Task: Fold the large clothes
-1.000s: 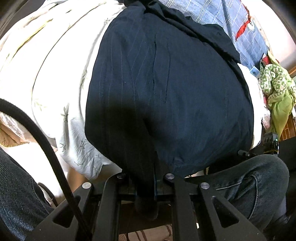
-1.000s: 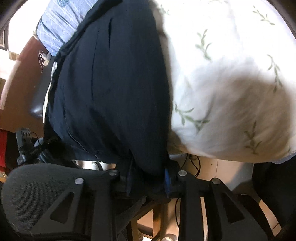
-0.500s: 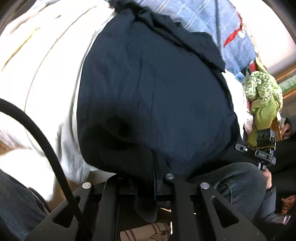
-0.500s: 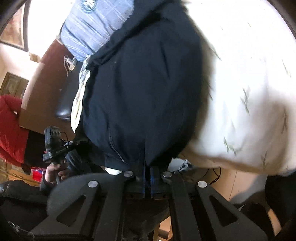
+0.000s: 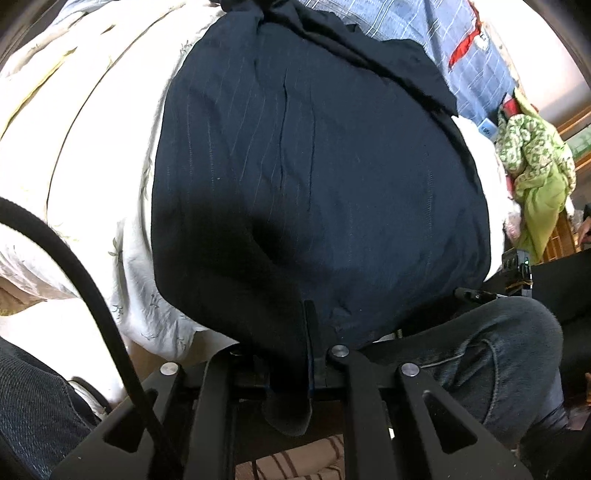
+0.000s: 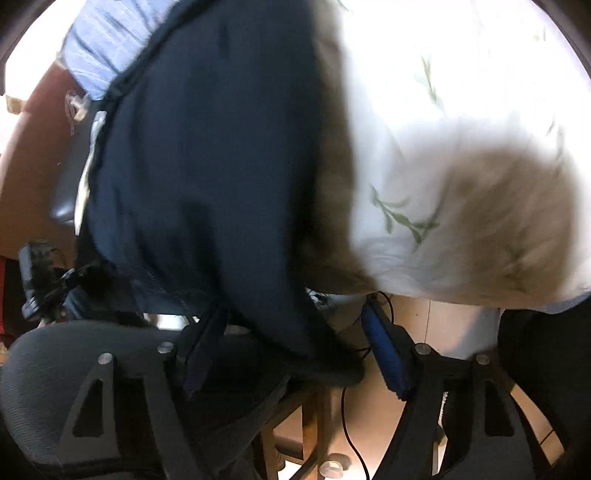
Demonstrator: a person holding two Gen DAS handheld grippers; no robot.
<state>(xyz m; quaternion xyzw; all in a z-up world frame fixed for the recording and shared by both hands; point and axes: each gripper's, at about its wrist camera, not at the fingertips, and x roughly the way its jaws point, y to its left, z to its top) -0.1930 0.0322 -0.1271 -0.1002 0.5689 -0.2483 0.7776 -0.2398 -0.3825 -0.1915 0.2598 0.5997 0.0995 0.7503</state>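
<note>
Since a second ago the right gripper [image 6: 291, 354] has let go: its jaws, then clamped on the hem of the navy pinstriped garment [image 6: 207, 166], are now opening wide, and the blue pad of the right-hand finger [image 6: 386, 354] is standing clear of the cloth. The hem is still hanging down between the two fingers, lying against the left-hand one, with nothing pressing on it.

The left gripper [image 5: 295, 373] is keeping its jaws nearly closed, pinching the garment's near edge, and a small flap of navy cloth is hanging below the pinch point.

The garment is lying spread over the white leaf-print bedding [image 5: 96, 155], its near edge hanging over the bedding's near edge at both grippers and its far end reaching the blue checked fabric [image 5: 424, 33].
</note>
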